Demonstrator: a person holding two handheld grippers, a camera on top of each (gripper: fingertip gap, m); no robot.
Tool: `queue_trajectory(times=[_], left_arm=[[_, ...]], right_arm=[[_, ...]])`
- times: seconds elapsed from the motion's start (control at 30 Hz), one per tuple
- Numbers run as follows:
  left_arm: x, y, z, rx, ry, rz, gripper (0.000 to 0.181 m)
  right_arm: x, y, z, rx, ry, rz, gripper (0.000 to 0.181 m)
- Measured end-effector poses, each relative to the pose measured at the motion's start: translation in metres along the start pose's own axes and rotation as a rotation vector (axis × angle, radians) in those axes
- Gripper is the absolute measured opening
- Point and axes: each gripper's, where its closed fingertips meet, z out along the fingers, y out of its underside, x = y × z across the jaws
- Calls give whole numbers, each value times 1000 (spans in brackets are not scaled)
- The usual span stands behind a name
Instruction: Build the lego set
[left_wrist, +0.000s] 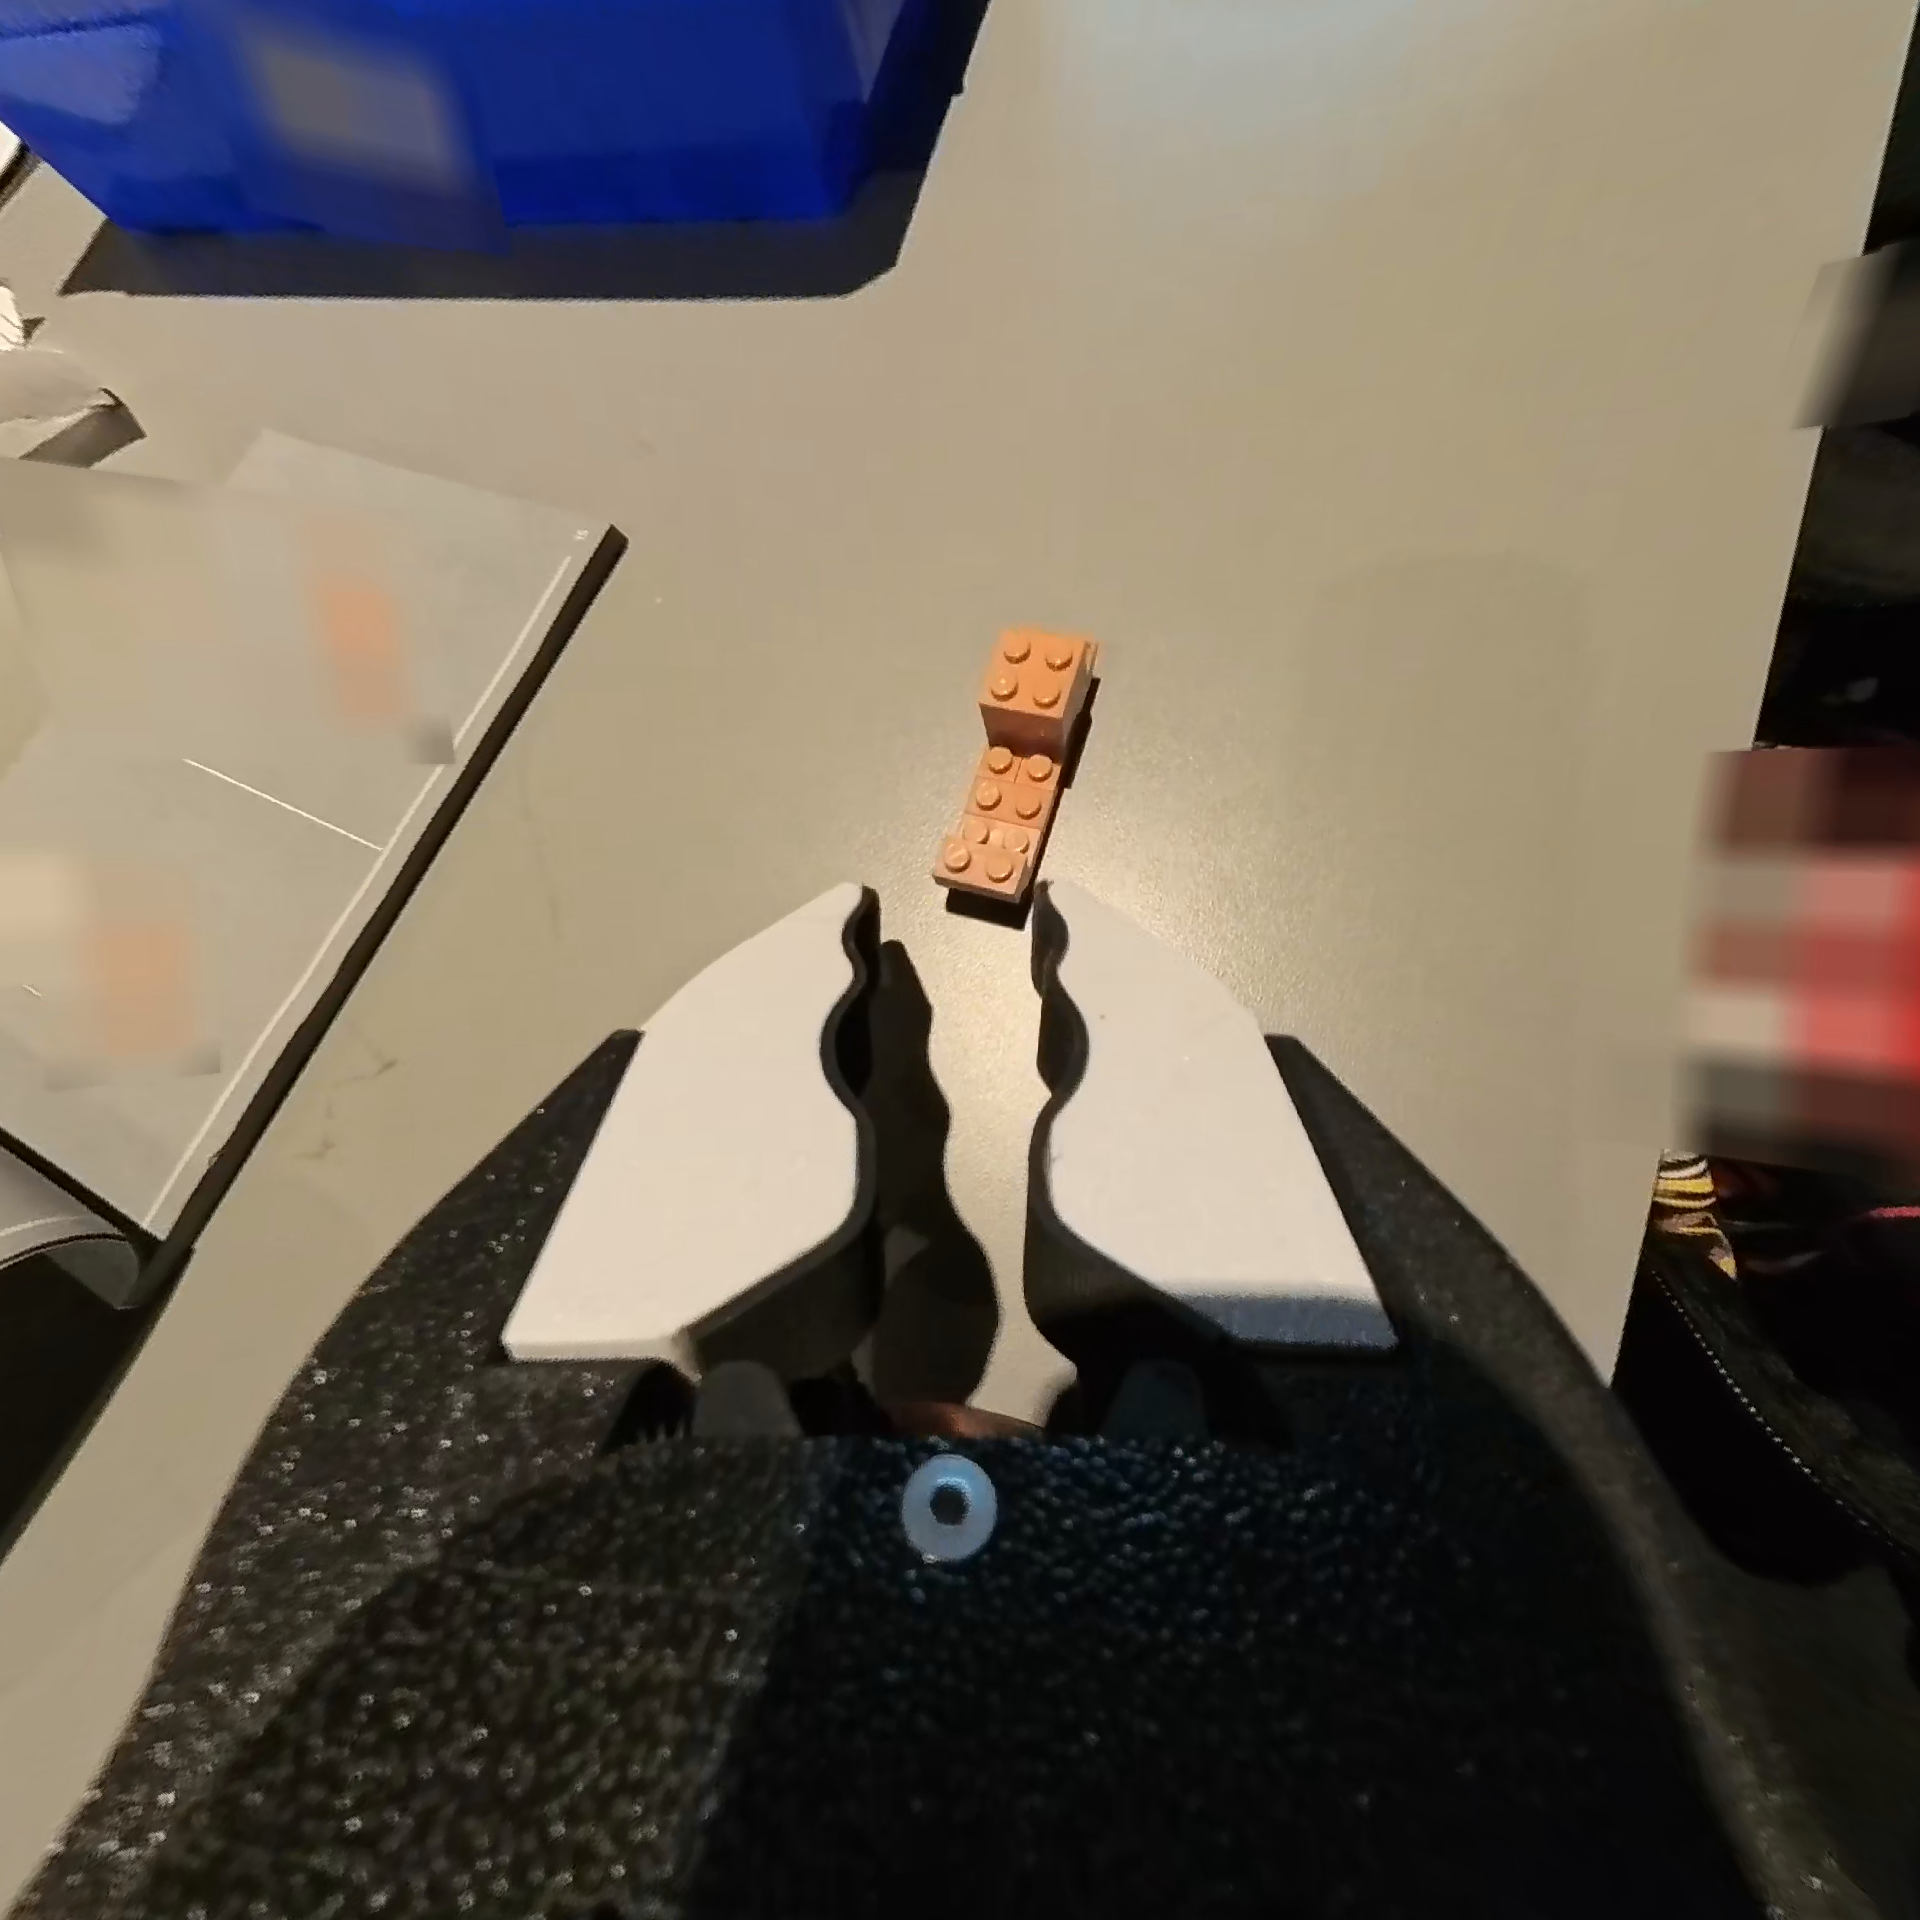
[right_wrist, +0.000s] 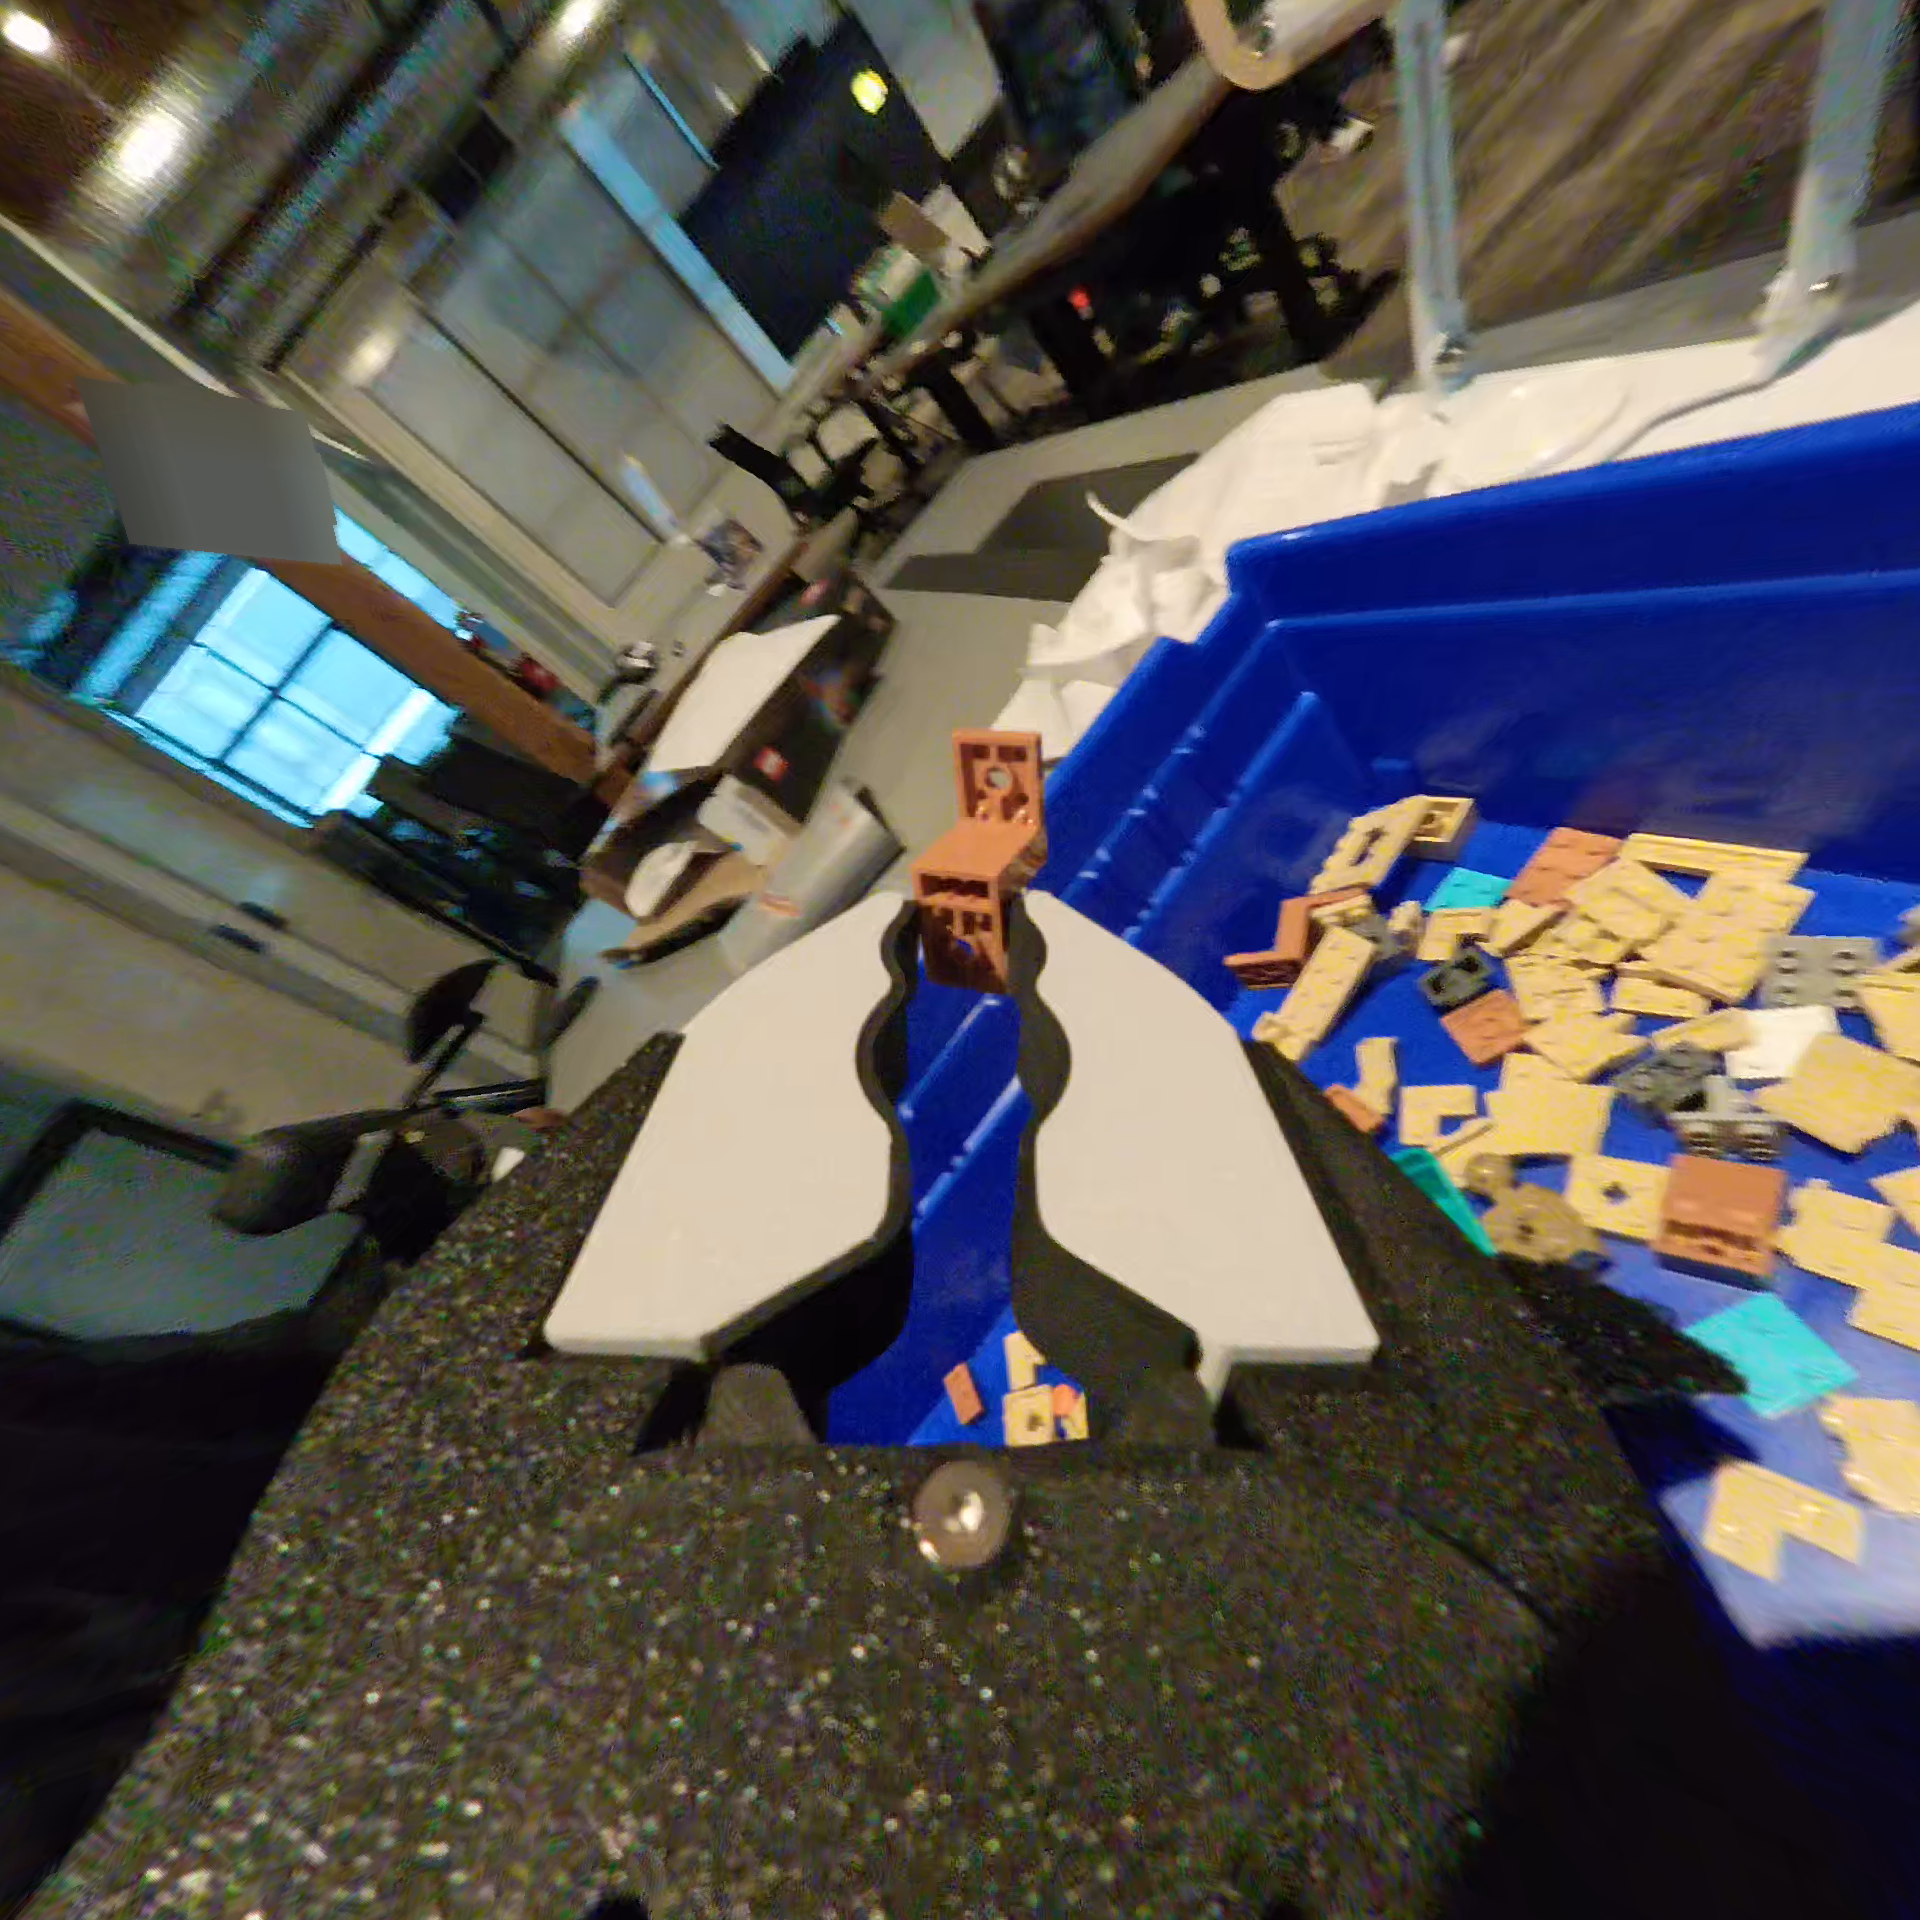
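Note:
In the left wrist view a small orange-brown lego assembly (left_wrist: 1013, 769) lies on the grey table (left_wrist: 1299, 468): a low studded strip with a taller 2x2 block at its far end. My left gripper (left_wrist: 951, 899) is open and empty, its tips just short of the assembly's near end. In the right wrist view my right gripper (right_wrist: 964, 920) is shut on a brown lego piece (right_wrist: 977, 862), an angled bracket shape that sticks up past the tips. It is held in the air above the rim of a blue bin (right_wrist: 1507, 644) of loose bricks (right_wrist: 1579, 1039).
An instruction booklet (left_wrist: 239, 831) lies open left of the assembly. The blue bin (left_wrist: 447, 114) stands at the table's far left. The table edge runs down the right side, with dark bags (left_wrist: 1787, 1351) beyond. White crumpled paper (right_wrist: 1195, 540) lies behind the bin. The grippers' ends are close to 35 cm from one another.

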Motion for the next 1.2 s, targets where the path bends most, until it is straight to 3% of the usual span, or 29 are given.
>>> queue_trajectory(times=[0.13,0.23,0.67,0.87,1.0,1.03,1.2], left_arm=[[0,1,1,-10,-9,12,27],[0,1,1,-10,-14,12,27],[0,1,1,-12,-13,4,26],[0,2,1,-15,-5,-5,26],[0,2,1,-14,-7,-4,26],[0,2,1,-14,-8,-3,26],[0,2,1,-15,-3,-4,26]], right_arm=[[-15,-1,-7,31,-86,23,16],[-14,-2,-9,36,-66,4,16],[62,30,5,-349,551,-337,16],[95,35,18,-454,684,-373,17],[111,45,21,-517,712,-353,18],[110,45,21,-510,709,-352,26],[78,51,16,-444,617,-353,33]])
